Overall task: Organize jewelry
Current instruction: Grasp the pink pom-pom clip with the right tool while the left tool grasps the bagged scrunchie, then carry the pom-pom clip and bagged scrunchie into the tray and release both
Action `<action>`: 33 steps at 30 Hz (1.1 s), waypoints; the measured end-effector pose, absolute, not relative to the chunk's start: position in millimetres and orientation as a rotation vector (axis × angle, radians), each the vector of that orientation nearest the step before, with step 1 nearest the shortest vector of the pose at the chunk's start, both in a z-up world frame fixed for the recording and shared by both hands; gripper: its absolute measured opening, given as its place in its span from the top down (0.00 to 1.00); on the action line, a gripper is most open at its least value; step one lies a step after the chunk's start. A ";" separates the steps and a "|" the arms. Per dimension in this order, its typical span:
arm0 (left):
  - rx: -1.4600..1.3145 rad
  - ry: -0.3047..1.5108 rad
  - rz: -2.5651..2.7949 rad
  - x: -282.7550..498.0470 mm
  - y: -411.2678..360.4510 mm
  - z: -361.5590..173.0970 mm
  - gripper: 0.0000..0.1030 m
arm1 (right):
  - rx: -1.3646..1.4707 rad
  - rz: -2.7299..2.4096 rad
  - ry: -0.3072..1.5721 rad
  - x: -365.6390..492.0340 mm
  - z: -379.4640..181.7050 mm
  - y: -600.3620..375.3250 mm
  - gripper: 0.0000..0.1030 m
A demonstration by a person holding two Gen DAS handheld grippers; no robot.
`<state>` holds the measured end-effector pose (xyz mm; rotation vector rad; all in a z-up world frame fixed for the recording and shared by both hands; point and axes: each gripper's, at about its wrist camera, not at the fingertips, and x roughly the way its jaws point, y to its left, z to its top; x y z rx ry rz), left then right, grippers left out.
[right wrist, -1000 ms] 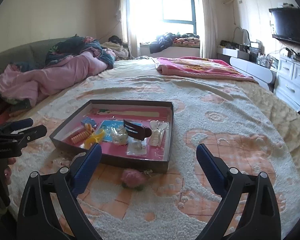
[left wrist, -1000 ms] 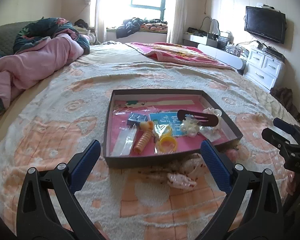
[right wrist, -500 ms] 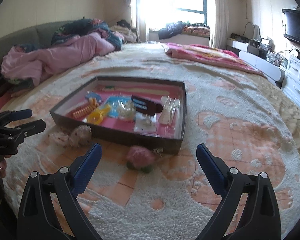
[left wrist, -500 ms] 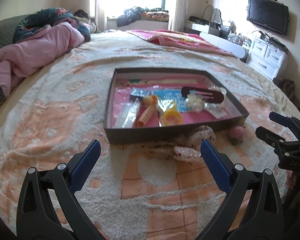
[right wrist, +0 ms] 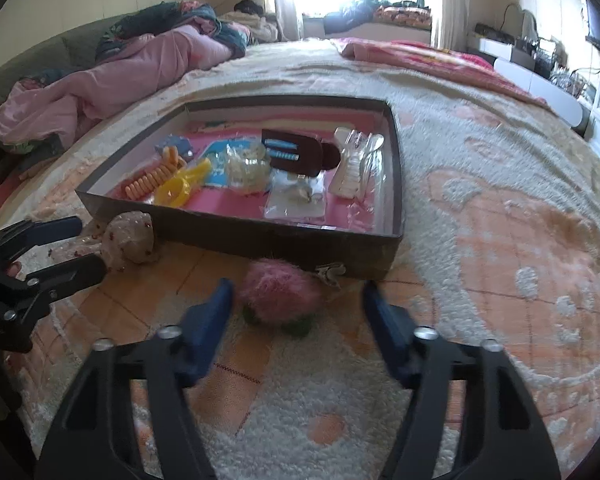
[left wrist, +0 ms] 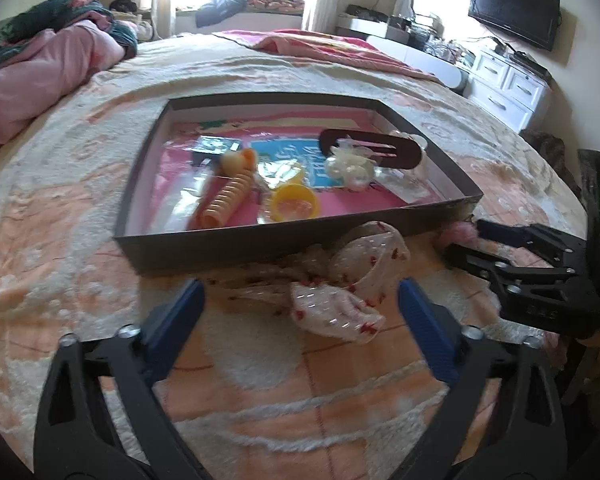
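both loose pieces lie on the bedspread [right wrist: 500,184] touching the near wall of the shallow box [left wrist: 236,246], probably staged for loading: the sheer spotted scrunchie [left wrist: 340,280] at mid-wall, the pink fluffy hair tie [right wrist: 280,294] near the right corner. the left gripper [left wrist: 300,312] brackets the scrunchie and the right gripper [right wrist: 296,304] brackets the hair tie; both jaws have just been closing, but neither pad presses yet, so both tools remain released. the scrunchie's long axis runs left-right along the wall; the hair tie is round, with no clear axis.
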<state>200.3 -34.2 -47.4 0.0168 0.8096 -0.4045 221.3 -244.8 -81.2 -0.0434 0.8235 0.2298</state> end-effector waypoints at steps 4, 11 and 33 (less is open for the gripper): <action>0.030 0.830 -0.423 203.7 -42.9 -52.3 0.72 | -0.020 0.240 0.829 222.1 -81.5 -247.5 0.56; 0.014 0.817 -0.451 198.3 -43.1 -44.0 0.95 | -0.010 0.255 0.804 212.0 -73.7 -250.1 0.66; -0.021 0.615 -0.383 202.6 -23.1 27.6 0.97 | 0.046 0.302 0.652 198.3 -20.8 -254.4 0.66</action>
